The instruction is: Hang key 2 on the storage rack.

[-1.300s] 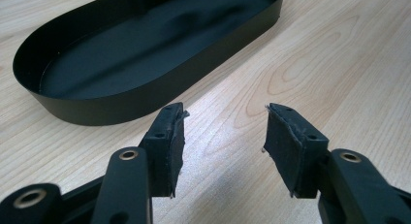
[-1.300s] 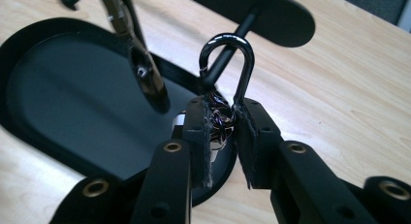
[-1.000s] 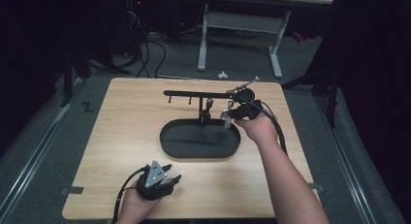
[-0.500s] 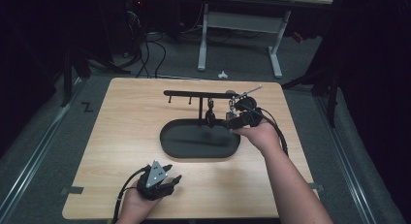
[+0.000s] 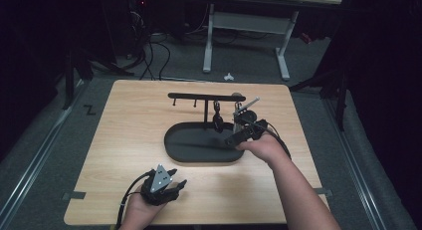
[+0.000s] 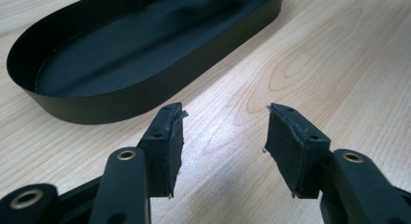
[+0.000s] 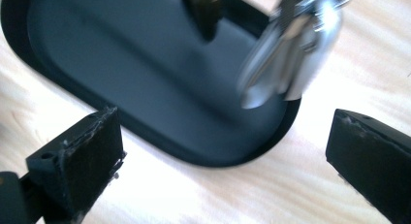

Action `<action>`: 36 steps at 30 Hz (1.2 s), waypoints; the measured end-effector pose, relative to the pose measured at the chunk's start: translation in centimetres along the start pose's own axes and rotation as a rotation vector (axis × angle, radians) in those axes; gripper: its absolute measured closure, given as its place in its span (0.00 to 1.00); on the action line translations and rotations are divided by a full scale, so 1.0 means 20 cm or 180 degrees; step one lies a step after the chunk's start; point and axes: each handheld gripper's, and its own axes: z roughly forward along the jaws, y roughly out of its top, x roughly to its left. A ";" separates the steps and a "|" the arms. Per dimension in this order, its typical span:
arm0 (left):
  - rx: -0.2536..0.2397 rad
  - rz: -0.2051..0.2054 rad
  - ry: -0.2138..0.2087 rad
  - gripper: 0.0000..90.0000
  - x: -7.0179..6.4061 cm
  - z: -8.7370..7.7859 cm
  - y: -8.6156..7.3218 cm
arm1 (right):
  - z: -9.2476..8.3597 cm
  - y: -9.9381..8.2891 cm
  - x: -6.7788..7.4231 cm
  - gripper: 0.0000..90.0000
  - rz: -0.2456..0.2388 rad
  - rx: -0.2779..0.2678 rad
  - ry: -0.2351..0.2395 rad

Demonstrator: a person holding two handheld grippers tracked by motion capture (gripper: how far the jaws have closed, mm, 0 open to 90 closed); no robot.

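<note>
The left gripper (image 5: pixel 171 184) is resting near the front edge of the wooden table (image 5: pixel 124 120), its jaws standing apart with nothing between them; the black oval tray (image 6: pixel 97 105) is lying just ahead of its pads (image 6: pixel 169 136). The right gripper (image 7: pixel 223 156) is hovering over the tray's right end, jaws spread wide and empty. A shiny metal piece (image 7: pixel 286 54), blurred, is hanging just beyond those jaws, beside a dark hanging piece (image 7: pixel 206 13) under the black rack (image 5: pixel 206 96).
</note>
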 end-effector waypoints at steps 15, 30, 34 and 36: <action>0.0034 0.0041 -0.0016 0.53 -0.02 0.02 0.00 | -0.02 -0.23 0.00 0.04 -0.0020 -0.0074 0.0237; 0.0051 0.0091 -0.0024 0.53 -0.03 0.03 0.00 | 0.10 -0.69 -0.02 0.13 -0.0031 -0.0547 0.0002; 0.0051 0.0084 -0.0050 0.53 -0.03 0.03 0.01 | 0.13 -0.80 -0.06 0.13 0.0257 -0.0870 0.0037; 0.0039 0.0067 -0.0063 0.53 -0.04 0.02 0.01 | 0.16 -0.87 -0.08 0.16 0.0400 -0.1072 -0.0007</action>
